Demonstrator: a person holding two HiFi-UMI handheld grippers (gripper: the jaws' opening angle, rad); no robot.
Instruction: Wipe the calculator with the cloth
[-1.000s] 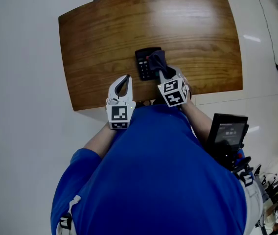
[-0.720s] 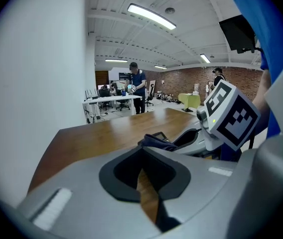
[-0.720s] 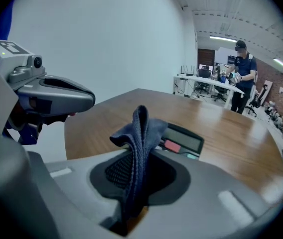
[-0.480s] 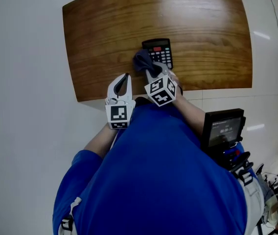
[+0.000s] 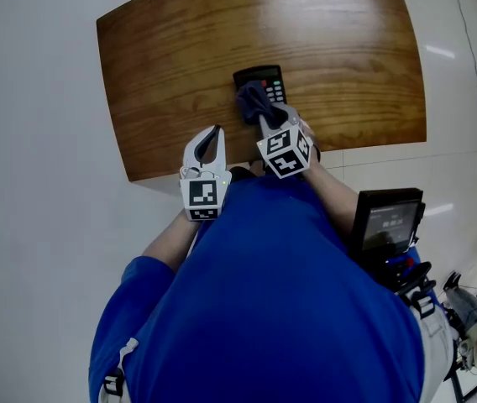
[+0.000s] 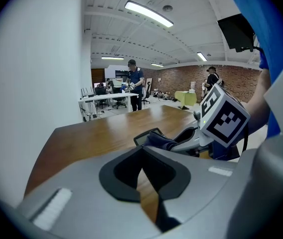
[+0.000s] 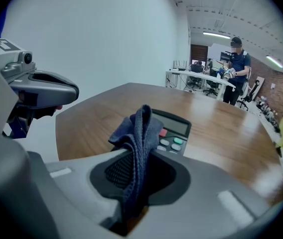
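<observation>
A black calculator (image 5: 260, 77) lies near the front edge of the wooden table (image 5: 180, 57). My right gripper (image 5: 264, 114) is shut on a dark blue cloth (image 5: 252, 101), whose bunched end rests over the calculator's lower keys. In the right gripper view the cloth (image 7: 137, 142) stands pinched between the jaws, with the calculator (image 7: 174, 129) just behind it. My left gripper (image 5: 211, 138) hangs at the table's front edge, left of the calculator, its jaws closed on nothing. From the left gripper view the calculator (image 6: 146, 135) and the cloth (image 6: 162, 142) show ahead to the right.
The table's front edge (image 5: 222, 168) runs right beside both grippers, with white floor (image 5: 45, 183) all round. A black screen device (image 5: 386, 221) hangs at the person's right hip. Far desks and standing people (image 6: 134, 81) fill the room's background.
My right gripper has swept the cloth over the calculator: from its right part, to left of it, and now back onto its lower middle. My left gripper has stayed put.
</observation>
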